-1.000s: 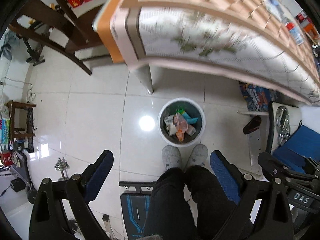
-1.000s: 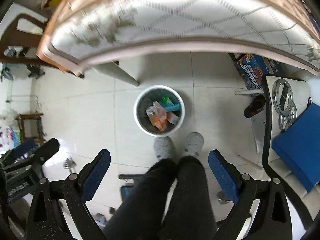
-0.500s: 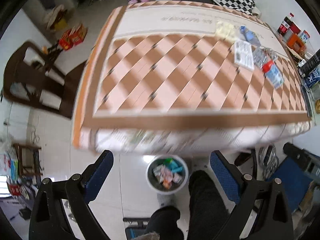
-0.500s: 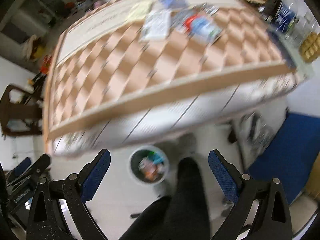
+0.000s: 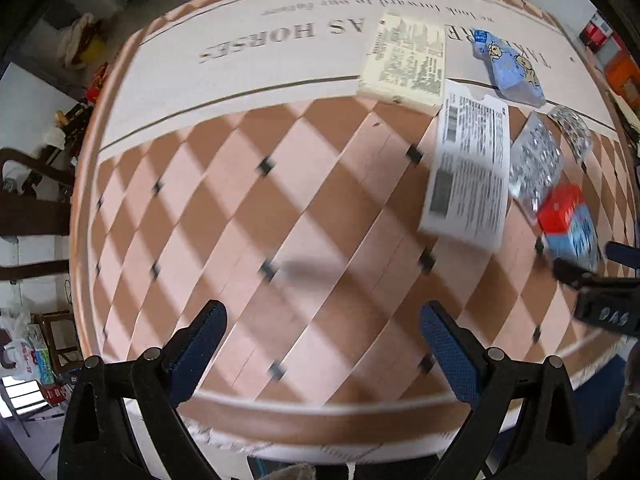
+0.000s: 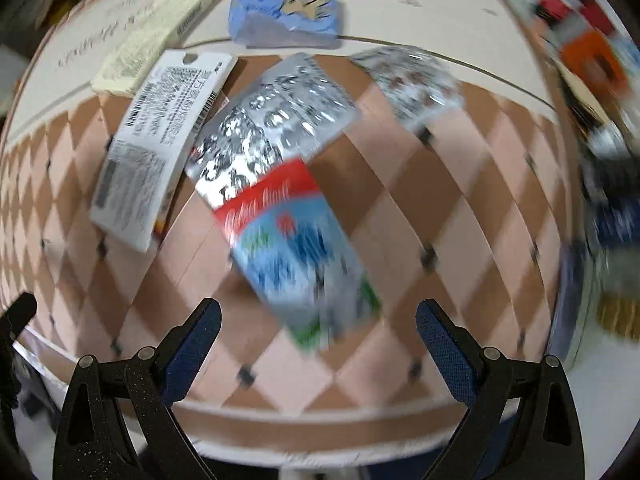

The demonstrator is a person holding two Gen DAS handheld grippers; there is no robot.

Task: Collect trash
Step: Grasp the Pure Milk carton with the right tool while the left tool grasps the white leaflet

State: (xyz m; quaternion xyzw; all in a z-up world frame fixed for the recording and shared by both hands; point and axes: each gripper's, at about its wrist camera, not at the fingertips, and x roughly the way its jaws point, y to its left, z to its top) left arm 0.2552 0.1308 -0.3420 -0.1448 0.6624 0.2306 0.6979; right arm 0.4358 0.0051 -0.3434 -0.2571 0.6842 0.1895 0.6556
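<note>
The red-and-blue foil wrapper (image 6: 288,240) lies flat on the checkered tablecloth (image 6: 460,208), directly ahead of the right gripper (image 6: 318,326), whose fingers are spread wide and empty. Its silver end overlaps a white printed card (image 6: 156,144); bare cloth lies open to its right and toward the near table edge. Beyond it lie a crumpled clear wrapper (image 6: 408,80), a blue cartoon packet (image 6: 286,14) and a cream leaflet (image 6: 156,40). Blurred boxes (image 6: 592,64) crowd the right edge. The left gripper (image 5: 322,338), fingers likewise apart and empty, hovers over unoccupied cloth, well left of the litter.
</note>
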